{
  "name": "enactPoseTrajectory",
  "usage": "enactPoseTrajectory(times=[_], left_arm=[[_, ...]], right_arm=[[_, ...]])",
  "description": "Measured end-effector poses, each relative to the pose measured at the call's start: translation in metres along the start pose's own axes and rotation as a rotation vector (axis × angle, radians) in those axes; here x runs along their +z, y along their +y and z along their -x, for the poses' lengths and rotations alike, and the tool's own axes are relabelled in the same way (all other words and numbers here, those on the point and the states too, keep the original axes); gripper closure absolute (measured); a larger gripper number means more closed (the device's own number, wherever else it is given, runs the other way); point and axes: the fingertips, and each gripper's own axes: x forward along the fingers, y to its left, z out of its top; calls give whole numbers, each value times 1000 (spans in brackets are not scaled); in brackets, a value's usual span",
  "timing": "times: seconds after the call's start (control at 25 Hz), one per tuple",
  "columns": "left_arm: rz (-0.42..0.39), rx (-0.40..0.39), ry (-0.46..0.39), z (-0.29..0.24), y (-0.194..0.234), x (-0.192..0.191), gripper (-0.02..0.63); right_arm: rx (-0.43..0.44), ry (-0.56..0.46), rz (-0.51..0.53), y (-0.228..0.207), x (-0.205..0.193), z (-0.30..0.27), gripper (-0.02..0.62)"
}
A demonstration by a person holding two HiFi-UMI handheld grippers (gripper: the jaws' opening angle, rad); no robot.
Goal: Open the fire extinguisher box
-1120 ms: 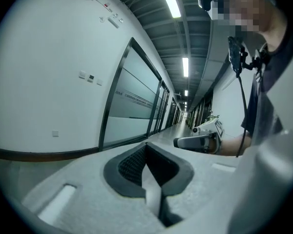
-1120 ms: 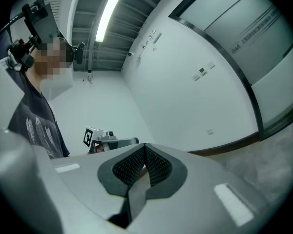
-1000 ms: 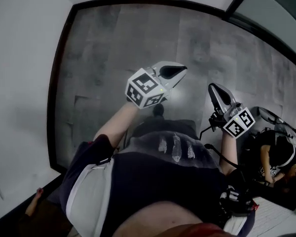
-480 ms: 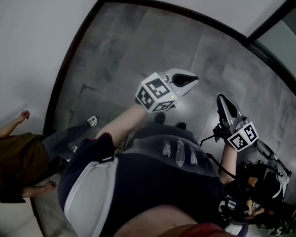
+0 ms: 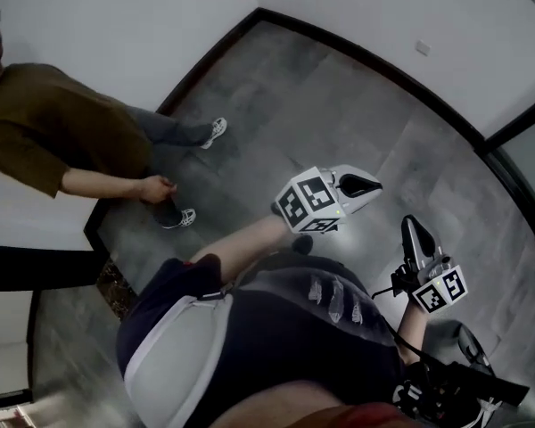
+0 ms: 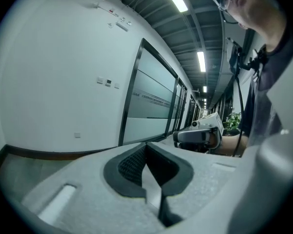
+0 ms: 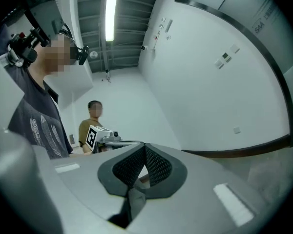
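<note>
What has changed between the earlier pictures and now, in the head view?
The head view has swung round: a bystander in a brown shirt now stands at upper left. The left gripper and the right gripper sit lower and further right in the picture. Both stay shut and empty; nothing was taken hold of.

Grey tiled floor [image 5: 339, 105], a bystander's two sneakers [image 5: 216, 130] on it near the left wall [image 5: 178, 7].
</note>
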Motion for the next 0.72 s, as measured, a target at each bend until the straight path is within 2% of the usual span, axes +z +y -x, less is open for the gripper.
enactPoseTrajectory(times=[0.12, 0.2, 0.36, 0.48, 0.72], left_arm=[[-5, 41, -12, -9, -9, -28, 606], [-22, 77, -6, -16, -3, -31, 606], [-26, 108, 55, -14, 8, 10, 606], [-23, 69, 86, 4, 15, 49, 606], [-51, 58, 46, 43, 32, 110, 606]], right_arm=[[71, -7, 21, -6, -22, 9, 595], [134, -22, 26, -16, -27, 7, 595], [241, -13, 10, -4, 7, -14, 595], [238, -8, 11, 31, 40, -36, 595], [231, -38, 38, 70, 88, -73, 595]])
